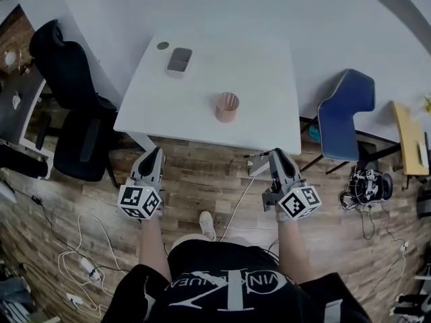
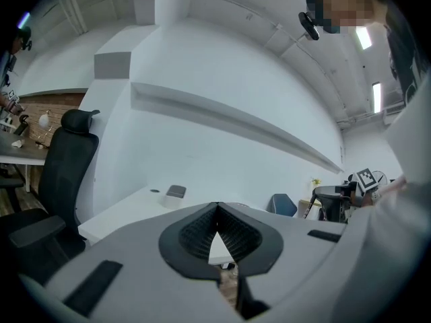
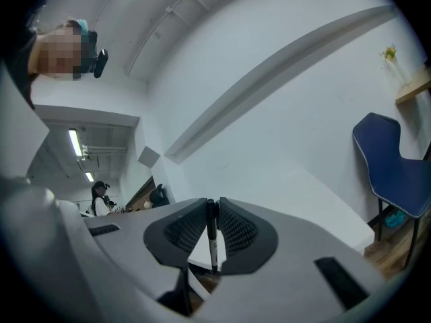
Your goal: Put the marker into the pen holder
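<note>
Right gripper view — marker [image 3: 213, 238] upright.

1. 2 claws: left claw [image 1: 156, 152], right claw [image 1: 276, 155].
2. 1 marker [image 3: 211, 241], between the right claw's jaws.
3. 1 table [image 1: 256, 73], ahead of both claws.
4. 1 holder [image 1: 227, 106], on the table, ahead and between the claws.
5. 1 box [image 1: 179, 60] and 1 disc [image 1: 163, 46], farther ahead of the left claw.
6. 2 chairs: black chair [image 1: 67, 73] left of the left claw, blue chair [image 1: 347, 113] right of the right claw.

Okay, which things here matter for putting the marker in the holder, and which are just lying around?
Job: black marker clamped in right gripper; pinkish ribbed pen holder cup; white table.
Lying about: grey rectangular box; small dark disc; black office chair; blue chair.
</note>
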A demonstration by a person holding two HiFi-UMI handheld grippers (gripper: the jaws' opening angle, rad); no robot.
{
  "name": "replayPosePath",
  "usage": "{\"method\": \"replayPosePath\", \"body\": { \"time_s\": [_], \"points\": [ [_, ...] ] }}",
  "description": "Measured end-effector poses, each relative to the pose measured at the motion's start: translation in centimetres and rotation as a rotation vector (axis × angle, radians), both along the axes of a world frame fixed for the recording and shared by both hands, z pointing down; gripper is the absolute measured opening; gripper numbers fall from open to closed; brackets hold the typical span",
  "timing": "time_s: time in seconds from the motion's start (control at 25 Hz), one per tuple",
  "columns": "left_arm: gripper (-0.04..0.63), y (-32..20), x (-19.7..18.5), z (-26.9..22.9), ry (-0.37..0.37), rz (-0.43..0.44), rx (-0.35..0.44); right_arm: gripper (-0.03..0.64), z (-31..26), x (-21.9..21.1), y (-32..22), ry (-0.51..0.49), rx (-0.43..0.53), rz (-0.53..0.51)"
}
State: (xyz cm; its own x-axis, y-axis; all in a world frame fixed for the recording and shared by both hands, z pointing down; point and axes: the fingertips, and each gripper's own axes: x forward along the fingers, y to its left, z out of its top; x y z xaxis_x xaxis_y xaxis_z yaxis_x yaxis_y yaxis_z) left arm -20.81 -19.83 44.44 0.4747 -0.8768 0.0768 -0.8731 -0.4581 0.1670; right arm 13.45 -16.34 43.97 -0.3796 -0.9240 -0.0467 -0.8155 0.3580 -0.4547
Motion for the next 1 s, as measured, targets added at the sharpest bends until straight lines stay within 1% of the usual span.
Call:
{"method": "replayPosePath", "body": {
  "time_s": [0.24,0.56,0.8,1.0],
  "points": [
    [0.014,-3.1,-0.3,1.0,0.005,0.045,-0.009,0.069,-0.2,-1.1,-2.6,-0.014,0.009,0.025],
    [0.014,-5.2,1.6,2.8,0.033,0.097,-0.045,0.069,-1.1,-2.0,-5.6,-0.030,0.023,0.017],
    [0.014,-7.8,2.4,2.6,0.037,0.102,-0.037,0.069,-1.6,-3.2,-9.3,-0.052,0.054,-0.032],
    [0.014,-10.6,2.5,1.2,0.034,0.079,-0.013,0.069,-2.8,-3.8,-13.0,-0.051,0.078,-0.077]
  ]
}}
